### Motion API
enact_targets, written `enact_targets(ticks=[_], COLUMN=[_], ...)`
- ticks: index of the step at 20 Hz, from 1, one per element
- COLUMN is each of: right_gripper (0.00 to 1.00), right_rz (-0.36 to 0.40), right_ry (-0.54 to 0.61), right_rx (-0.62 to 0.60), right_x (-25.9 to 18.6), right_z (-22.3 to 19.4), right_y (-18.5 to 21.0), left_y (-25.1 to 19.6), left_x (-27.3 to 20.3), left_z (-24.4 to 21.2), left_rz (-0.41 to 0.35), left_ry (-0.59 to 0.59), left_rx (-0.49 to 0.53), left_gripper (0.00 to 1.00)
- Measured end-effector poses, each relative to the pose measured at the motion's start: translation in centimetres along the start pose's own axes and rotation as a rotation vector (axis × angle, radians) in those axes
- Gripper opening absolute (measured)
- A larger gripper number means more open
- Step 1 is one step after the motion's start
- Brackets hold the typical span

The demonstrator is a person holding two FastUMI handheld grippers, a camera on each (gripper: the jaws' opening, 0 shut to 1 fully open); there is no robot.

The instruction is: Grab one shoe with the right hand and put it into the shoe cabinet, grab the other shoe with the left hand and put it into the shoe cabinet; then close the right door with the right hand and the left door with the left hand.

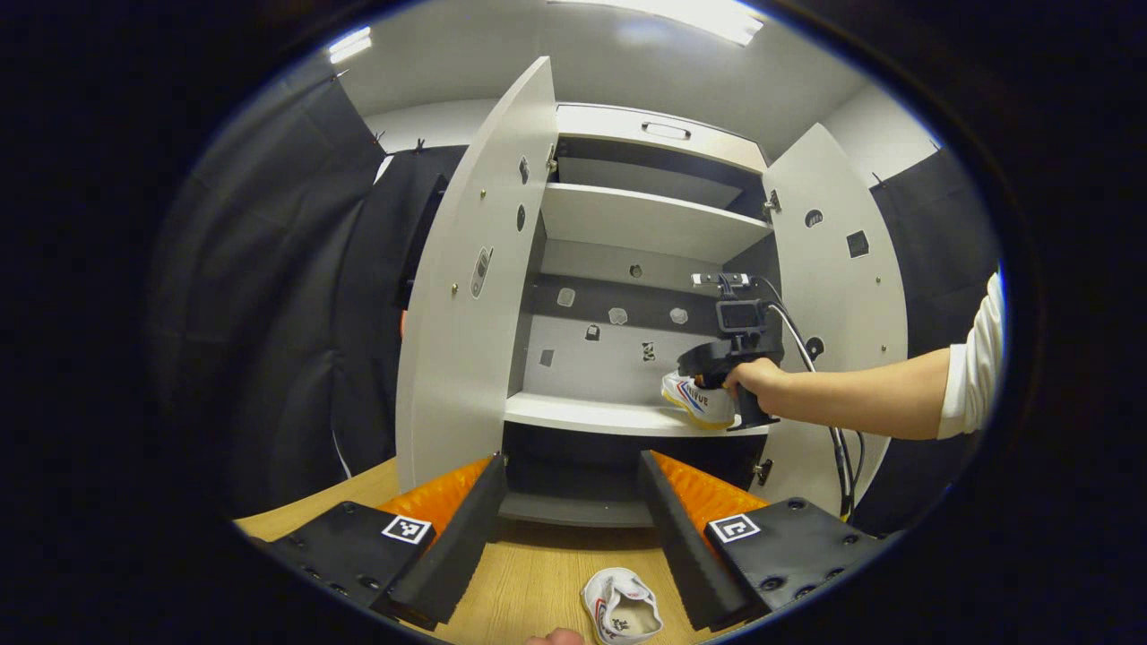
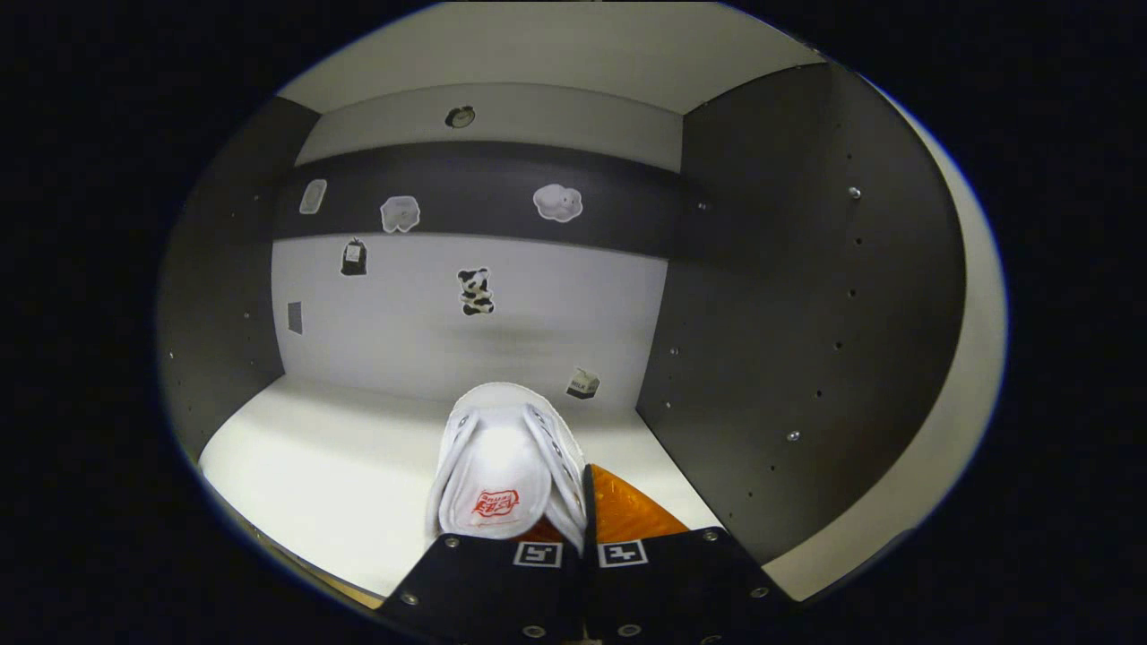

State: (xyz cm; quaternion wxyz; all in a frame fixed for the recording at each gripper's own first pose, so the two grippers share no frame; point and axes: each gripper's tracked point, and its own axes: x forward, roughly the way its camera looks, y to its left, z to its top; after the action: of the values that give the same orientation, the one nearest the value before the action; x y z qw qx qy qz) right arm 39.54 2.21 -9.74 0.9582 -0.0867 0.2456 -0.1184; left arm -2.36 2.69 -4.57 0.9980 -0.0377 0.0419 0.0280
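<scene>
My right gripper (image 2: 573, 537) has its jaws closed narrow on the first shoe (image 2: 506, 466), pinching it at the heel end so the toe points into the cabinet (image 1: 645, 224). In the left gripper view that shoe sits at the right end of the middle shelf (image 1: 582, 414), near the right door (image 1: 829, 296), with the hand (image 1: 757, 381) behind it. I judge its sole is on or just above the shelf; I cannot tell which. Held from the back like this, it can go in toe first and my jaws can let go without reaching deep inside.

My left gripper (image 1: 569, 511) waits with its jaws wide and holding nothing, low over the worktop (image 1: 529, 582). The second shoe (image 1: 621, 607) lies on the worktop just below and between the jaws, opening up, so it is placed for a straight drop and pinch.

Both doors stand swung out; the left door (image 1: 475, 296) fills the space left of the shelves. They have to stay that way until both shoes are in.

By my reckoning the first placing is nearly done: release is next, then the left pick, then the doors
</scene>
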Motion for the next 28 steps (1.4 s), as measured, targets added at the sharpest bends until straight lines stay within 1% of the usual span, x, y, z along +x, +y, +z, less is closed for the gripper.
enact_targets(ticks=[2, 4, 7, 9, 10, 11, 12, 13, 14, 15, 17, 19, 20, 21, 24, 25, 28], right_gripper=[0.01, 0.01, 0.16, 0.19, 0.2, 0.25, 0.28, 0.35, 0.39, 0.45, 0.51, 0.67, 0.7, 0.76, 0.83, 0.86, 0.88], right_rz=[-0.008, 0.008, 0.024, 0.03, 0.041, 0.048, 0.053, 0.064, 0.075, 0.09, 0.124, 0.175, 0.204, 0.234, 0.308, 0.328, 0.348], right_ry=[0.035, 0.053, 0.063, 0.057, 0.053, 0.05, 0.053, 0.048, 0.041, 0.024, -0.059, -0.156, -0.194, -0.23, -0.333, -0.366, -0.413], right_rx=[0.019, 0.041, 0.042, 0.028, 0.024, 0.016, 0.01, 0.005, -0.002, -0.008, -0.005, 0.019, 0.031, 0.035, 0.057, 0.061, 0.077], right_x=[0.8, 1.1, 0.9, 0.5, 0.2, -0.3, -0.7, -1.5, -2.1, -3.2, -5.9, -9.7, -11.8, -14.0, -20.1, -22.1, -26.5], right_z=[-0.7, -0.9, -1.0, -0.8, -0.6, -0.6, -0.6, -0.4, -0.1, 0.3, 2.7, 5.5, 6.5, 7.2, 8.3, 8.1, 5.9], right_y=[0.0, 0.3, 0.6, 0.5, 0.7, 0.6, 0.5, 0.3, 0.2, -0.1, -0.3, -0.1, 0.1, 0.2, 0.2, -0.1, -1.5], left_y=[0.4, 0.7, 0.7, 0.6, 0.4, 0.2, 0.0, -0.3, -0.7, -1.1, -1.7, -2.4, -2.8, -3.0, -3.9, -4.1, -4.6], left_x=[0.0, 0.0, 0.0, 0.3, 0.4, 0.6, 0.7, 0.8, 0.9, 0.9, 1.2, 1.4, 1.6, 1.8, 1.9, 1.9, 1.7], left_z=[-0.1, -0.3, -0.5, -0.6, -0.6, -0.7, -0.7, -0.7, -0.7, -0.7, -0.7, -0.8, -0.9, -0.9, -1.1, -1.2, -1.7], left_rz=[0.012, 0.022, 0.021, 0.012, 0.006, 0.001, -0.005, -0.014, -0.024, -0.035, -0.054, -0.073, -0.082, -0.089, -0.11, -0.114, -0.123], left_ry=[0.004, 0.005, 0.01, 0.012, 0.011, 0.011, 0.011, 0.009, 0.009, 0.008, 0.007, 0.01, 0.012, 0.012, 0.016, 0.021, 0.037], left_rx=[0.006, 0.01, 0.009, 0.009, 0.011, 0.013, 0.015, 0.013, 0.01, 0.008, 0.003, -0.002, -0.002, -0.003, -0.012, -0.013, -0.012], left_gripper=[0.96, 0.96, 0.96, 0.96, 0.99, 0.96, 0.96, 0.96, 0.96, 0.96, 0.96, 0.96, 0.96, 0.96, 0.96, 0.96, 0.96])
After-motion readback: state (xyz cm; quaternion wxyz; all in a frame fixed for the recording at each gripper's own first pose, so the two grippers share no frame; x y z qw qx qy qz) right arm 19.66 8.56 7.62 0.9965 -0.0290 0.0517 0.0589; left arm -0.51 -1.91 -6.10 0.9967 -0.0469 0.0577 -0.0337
